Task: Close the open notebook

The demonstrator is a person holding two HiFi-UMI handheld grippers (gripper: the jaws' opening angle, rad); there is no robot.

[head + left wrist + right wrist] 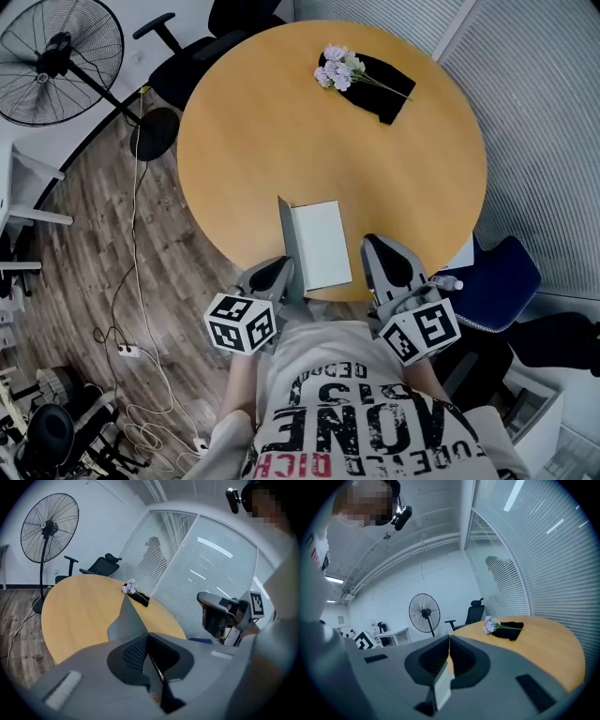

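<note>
Mid-close: our left tool [149, 634] clamps the raised grey cover [123, 620] of the white-paged notebook [323, 246]. The right tool [448, 639] has its jaws together, empty. Next we swing the cover toward 3 o'clock, flat.

A round table [281, 112] of warm honey-orange wood stands on a brown wood-grain floor [84, 253]. On it lie a notebook [322, 246] with white pages and a grey cover, and pale lilac flowers [339, 67] on a black cloth [386, 92]. The left gripper [284, 265] and right gripper [372, 242] are grey, each marked with black-and-white squares. The fan [56, 56] is black.
</note>
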